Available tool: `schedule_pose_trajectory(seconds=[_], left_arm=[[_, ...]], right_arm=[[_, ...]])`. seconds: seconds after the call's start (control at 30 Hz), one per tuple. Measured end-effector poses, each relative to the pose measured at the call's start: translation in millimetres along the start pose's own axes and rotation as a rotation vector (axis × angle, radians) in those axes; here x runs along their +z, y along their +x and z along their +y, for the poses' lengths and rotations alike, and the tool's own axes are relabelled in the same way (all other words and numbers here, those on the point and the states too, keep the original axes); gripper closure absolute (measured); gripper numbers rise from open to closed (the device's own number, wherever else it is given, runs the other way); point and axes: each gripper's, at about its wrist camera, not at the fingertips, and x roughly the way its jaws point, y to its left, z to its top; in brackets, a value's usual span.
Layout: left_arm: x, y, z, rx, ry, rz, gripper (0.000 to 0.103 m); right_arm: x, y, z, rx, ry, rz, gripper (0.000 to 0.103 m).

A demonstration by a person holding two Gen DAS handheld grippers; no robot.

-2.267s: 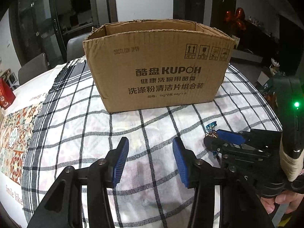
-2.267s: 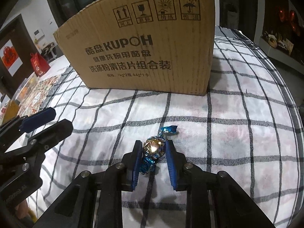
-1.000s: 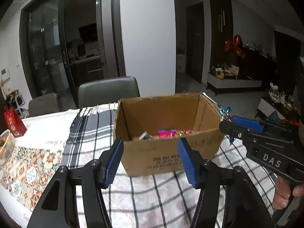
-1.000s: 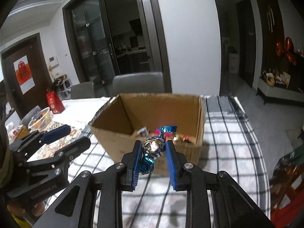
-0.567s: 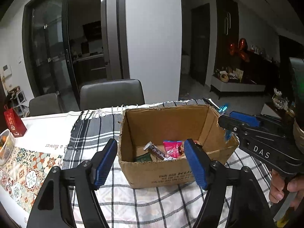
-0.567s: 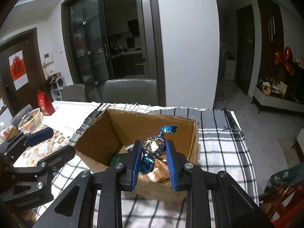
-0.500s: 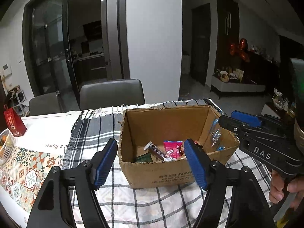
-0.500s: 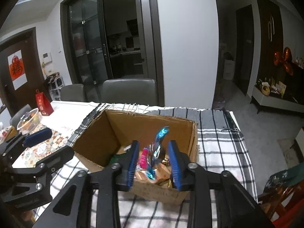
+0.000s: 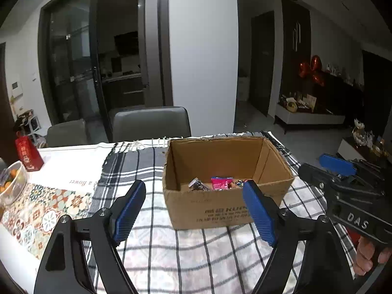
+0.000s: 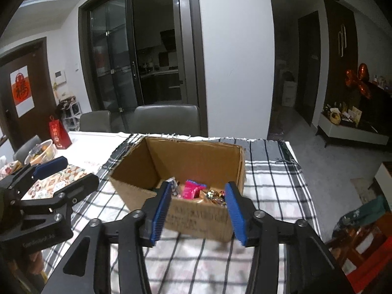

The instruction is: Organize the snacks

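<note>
An open cardboard box [image 9: 227,210] [image 10: 203,220] stands on the checked cloth with several wrapped snacks inside, among them a pink packet [image 9: 219,183] [image 10: 192,188] and shiny foil candies [image 10: 215,194]. My right gripper [image 10: 198,212] hovers above the box's near wall, its jaws opening, nothing between them. My left gripper [image 9: 193,212] hangs in front of the box, jaws opening too and holding nothing. Each gripper shows at the side of the other's view: the right gripper [image 9: 328,169], the left gripper [image 10: 66,171].
A checked cloth [image 9: 156,242] covers the table's right part; a patterned mat [image 9: 36,213] lies to the left. A red bag [image 9: 28,154] and a bowl of fruit [image 9: 9,183] stand at the far left. Grey chairs [image 9: 152,125] stand behind the table. A hand [image 9: 370,257] grips the right handle.
My right gripper let go of the blue foil candy, which dropped into the box. Both grippers' jaws spread wider and both rose a little, the box now lower in view.
</note>
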Motion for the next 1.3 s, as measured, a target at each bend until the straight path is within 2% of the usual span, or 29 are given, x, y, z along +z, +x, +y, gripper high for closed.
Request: schedule_pose_trajectory(seconds=[0.13, 0.2, 0.33, 0.4, 0.8, 1.3], left_arm=[[-10.5, -31.7, -0.2, 0.009, -0.011, -0.024, 0.014], [-15.2, -45.6, -1.2, 0.014, -0.012, -0.032, 0.010], [-27.0, -77.5, -6.8, 0.014, -0.001, -0.051, 0.007], [-32.6, -91.4, -10.5, 0.018, 0.014, -0.062, 0.002], [-63.7, -160.7, -30.0, 0.020, 0.061, -0.106, 0.000], [-85.5, -203.1, -34.5, 0.030, 0.055, -0.159, 0.000]], right_arm=[[-10.8, -30.3, 3.1, 0.000, 0.006, -0.010, 0.042], [-16.7, -45.9, 4.2, 0.000, 0.017, -0.014, 0.035], [-31.0, -78.5, 7.3, -0.013, 0.031, -0.036, 0.031], [-38.4, -94.8, 8.1, -0.023, 0.038, -0.039, 0.025], [-76.5, -166.5, 12.1, -0.074, 0.060, -0.042, 0.021], [-95.0, -202.1, 19.7, -0.081, 0.061, -0.066, 0.021]])
